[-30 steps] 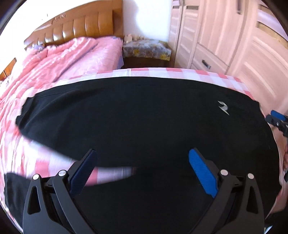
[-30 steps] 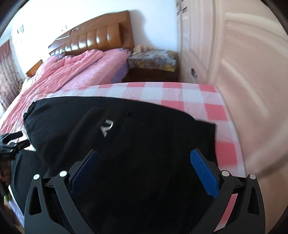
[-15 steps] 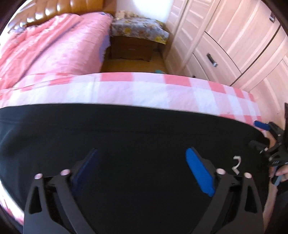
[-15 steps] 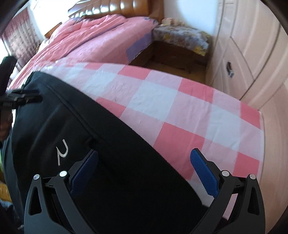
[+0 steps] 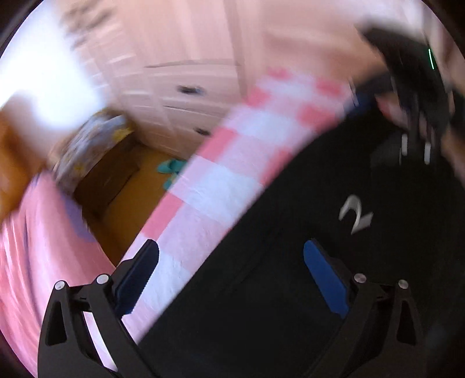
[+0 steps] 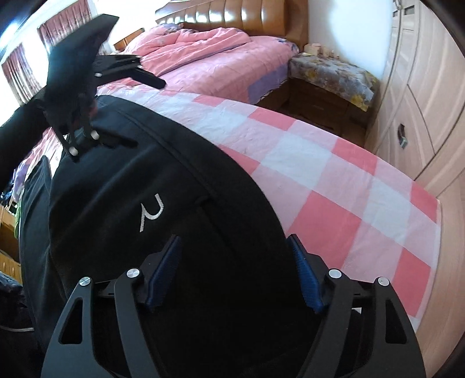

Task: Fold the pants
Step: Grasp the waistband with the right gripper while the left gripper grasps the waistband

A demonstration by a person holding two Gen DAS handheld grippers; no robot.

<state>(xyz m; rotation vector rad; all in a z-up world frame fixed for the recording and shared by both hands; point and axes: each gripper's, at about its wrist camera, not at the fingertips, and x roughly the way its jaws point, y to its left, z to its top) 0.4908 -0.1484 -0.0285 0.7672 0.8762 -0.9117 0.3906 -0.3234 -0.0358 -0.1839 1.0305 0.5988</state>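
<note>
Black pants with a small white logo lie on a pink-and-white checked sheet. In the blurred left wrist view the pants fill the lower right. My left gripper is open over the pants' far edge, one finger over the sheet, one over the fabric. It also shows from the side in the right wrist view, above the waist edge. My right gripper is partly open, its jaws on either side of the pants' near corner; it shows blurred in the left wrist view.
A bed with a pink quilt and brown headboard stands behind. A nightstand with a flowered cover sits beside it. Wardrobe doors and drawers line the right side. Teal slippers lie on the floor.
My left gripper has swung and rolled to the right, now over the pants' far edge. My right gripper has come down onto the pants' corner and its jaws have narrowed.
</note>
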